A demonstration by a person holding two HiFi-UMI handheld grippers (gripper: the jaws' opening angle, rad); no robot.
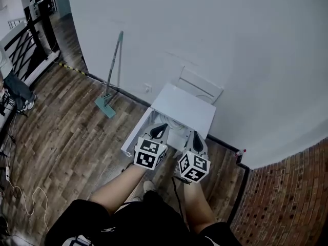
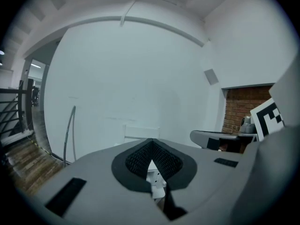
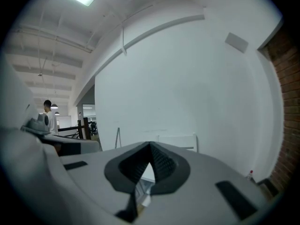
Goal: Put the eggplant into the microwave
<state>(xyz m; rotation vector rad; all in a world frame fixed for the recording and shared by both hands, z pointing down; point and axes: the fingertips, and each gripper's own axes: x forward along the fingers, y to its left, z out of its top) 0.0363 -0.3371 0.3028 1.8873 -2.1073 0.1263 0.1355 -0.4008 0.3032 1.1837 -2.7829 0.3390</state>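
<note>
The person stands in black shorts with both forearms stretched forward, a gripper in each hand. The left gripper is clenched, its ribbed pads meeting at the tips with nothing between them. The right gripper, just beside it, is clenched and empty too. Both point over the near edge of a white table that stands against the wall. Something pale sits under that near edge, perhaps a shelf or a drawer; I can't tell from here. Where the eggplant lies I cannot tell, and the microwave I cannot pick out either. Behind the table a white chair leans at the wall. To the left a mop is propped against the same wall, its head on the wooden floor. To the right a small bottle stands at the foot of the wall, near the brick wall. Far off on the left runs a dark railing.
</note>
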